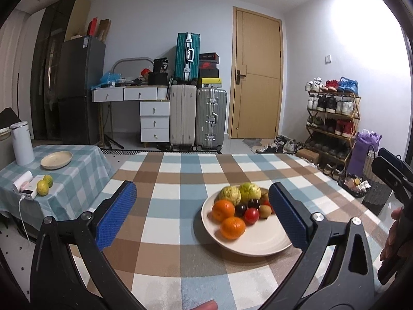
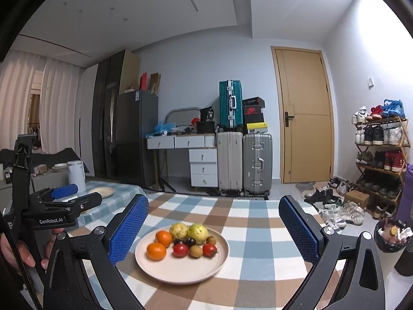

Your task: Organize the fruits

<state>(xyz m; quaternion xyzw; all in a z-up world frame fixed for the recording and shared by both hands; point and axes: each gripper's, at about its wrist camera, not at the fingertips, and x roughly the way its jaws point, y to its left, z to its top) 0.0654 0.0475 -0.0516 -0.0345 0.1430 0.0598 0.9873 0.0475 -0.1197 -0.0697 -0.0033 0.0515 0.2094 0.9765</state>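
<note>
Cream round ceramic plate [image 2: 206, 271] set on brown-blue checked tablecloth [image 2: 258, 232], loaded with two oranges [image 2: 156, 251], two yellow-green guavas [image 2: 197, 232], red tomatoes, dark plums, kiwis. Left blue-padded gripper [image 1: 202, 217] held spread, nothing grasped; right blue-padded gripper [image 2: 213, 230] likewise spread, nothing grasped.

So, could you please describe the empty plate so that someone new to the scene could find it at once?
Look at the smaller side table with the teal checked cloth, left of the main table. The empty plate lies there beside the white kettle. Unlike the plate of fruit on the main table, it holds nothing.
</note>
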